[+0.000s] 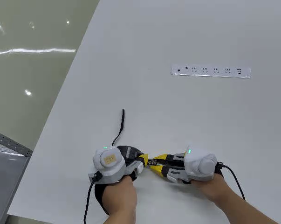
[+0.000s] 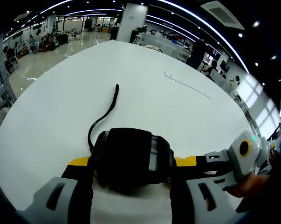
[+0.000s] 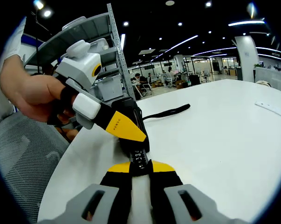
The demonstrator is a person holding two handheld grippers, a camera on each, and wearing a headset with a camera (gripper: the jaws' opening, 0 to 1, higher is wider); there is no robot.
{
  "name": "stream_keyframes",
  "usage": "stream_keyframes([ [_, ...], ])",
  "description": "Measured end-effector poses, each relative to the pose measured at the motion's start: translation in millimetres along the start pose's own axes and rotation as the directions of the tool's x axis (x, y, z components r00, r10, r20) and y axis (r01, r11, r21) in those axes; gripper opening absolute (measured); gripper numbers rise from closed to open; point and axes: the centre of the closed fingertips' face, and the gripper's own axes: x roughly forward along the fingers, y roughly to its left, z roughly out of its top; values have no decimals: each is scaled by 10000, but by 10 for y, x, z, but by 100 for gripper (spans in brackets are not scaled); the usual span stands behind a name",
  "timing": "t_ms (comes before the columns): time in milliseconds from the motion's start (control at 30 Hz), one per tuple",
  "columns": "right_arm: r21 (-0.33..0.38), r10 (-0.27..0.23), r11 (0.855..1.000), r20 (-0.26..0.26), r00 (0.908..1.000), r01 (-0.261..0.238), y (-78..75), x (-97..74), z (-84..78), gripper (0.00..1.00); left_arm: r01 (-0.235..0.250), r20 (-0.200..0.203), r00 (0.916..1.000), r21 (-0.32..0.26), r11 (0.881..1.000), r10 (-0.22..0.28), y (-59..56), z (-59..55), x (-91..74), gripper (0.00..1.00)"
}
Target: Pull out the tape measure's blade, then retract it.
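Note:
The black tape measure (image 2: pixel 131 156) rests on the white table near its front edge, its black wrist strap (image 1: pixel 119 128) trailing away across the top. My left gripper (image 2: pixel 131 179) is shut on the tape measure's case, yellow jaws pressed against both sides. From the right, my right gripper (image 3: pixel 140 169) is shut on the tip of the blade (image 3: pixel 139 161), where a short numbered stretch shows just outside the case (image 3: pixel 131 123). In the head view the left gripper (image 1: pixel 141 161) and the right gripper (image 1: pixel 155 164) almost meet, tip to tip, with the case (image 1: pixel 129 154) between them.
A white power strip (image 1: pixel 211 71) lies flat on the table (image 1: pixel 177 112) farther back on the right. The table's left edge runs diagonally, with shiny floor beyond it. A metal shelf rack (image 3: pixel 107 51) and a grey mesh chair (image 3: pixel 19 163) stand off the near left corner.

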Motion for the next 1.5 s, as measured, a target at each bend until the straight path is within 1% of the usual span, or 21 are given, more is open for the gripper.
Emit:
stream_keyframes([
  [233,-103,71,9999,-10,10000,-71,6,54,13,13,49,16,10000,-111,9999,-49,14,9,9,65],
  [367,-82,94,9999,-3,10000,-94,5,85,16,13,160,53,9999,-290,9995,-159,26,18,9,65],
  [667,-144,246,9996,-51,9997,-246,33,186,49,13,235,66,9997,-306,9993,-233,10,17,-3,65],
  [700,-281,301,9991,-102,9995,-304,34,176,40,13,242,49,9997,-251,9994,-241,10,14,0,65],
  [733,-135,298,9995,-66,9995,-299,31,172,41,13,258,63,9997,-302,9992,-256,9,13,2,65],
  [900,-260,378,9989,-134,9992,-382,38,170,33,13,293,69,9996,-268,9992,-292,-3,14,-13,65],
  [1000,-383,530,9978,-280,9982,-541,40,176,38,13,292,62,9996,-261,9992,-290,-1,9,-7,65],
  [1133,-660,839,9939,-716,9939,-887,36,191,43,13,277,103,9996,-313,9991,-274,-4,14,-15,65],
  [1233,-1031,889,9896,-1117,9898,-1006,44,202,45,13,276,117,9996,-308,9991,-272,-2,11,-5,65],
  [1267,-1000,889,9898,-1181,9890,-1009,46,208,50,13,280,124,9995,-289,9992,-277,1,12,-3,65],
  [1500,-973,809,9909,-1173,9898,-925,39,199,35,13,288,132,9995,-301,9991,-284,3,15,-5,65],
])
